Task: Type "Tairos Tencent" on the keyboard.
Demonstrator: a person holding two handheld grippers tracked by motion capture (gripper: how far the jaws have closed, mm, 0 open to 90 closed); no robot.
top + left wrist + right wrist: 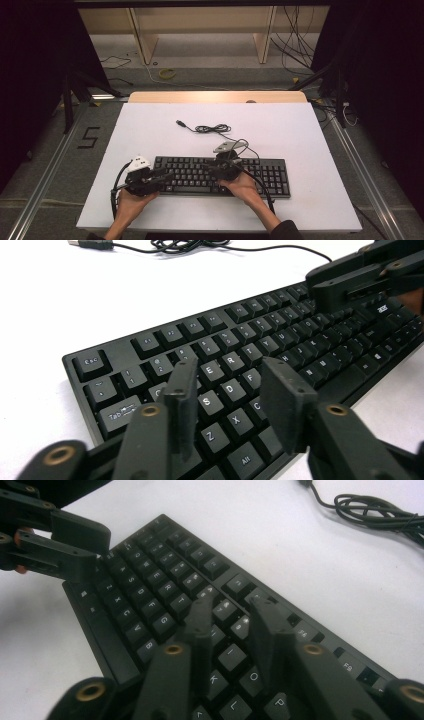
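A black keyboard [220, 176] lies near the front edge of the white table [280, 125]. Its cable [212, 129] runs back to a loose coil with a USB plug [181, 123]. My left gripper [167, 174] is over the keyboard's left end. In the left gripper view it [228, 367] stands open above the letter keys [235, 360], nothing between its jaws. My right gripper [209, 167] points left over the middle of the keyboard. In the right gripper view it [232, 605] stands open above the keys [150, 595]. The two grippers face each other, a short way apart.
The coiled cable [380, 507] lies on the table behind the keyboard. A wooden strip [217, 97] borders the table's far edge. Metal rails [50, 165] run along the floor at both sides, and loose wires [300, 45] lie on the floor beyond.
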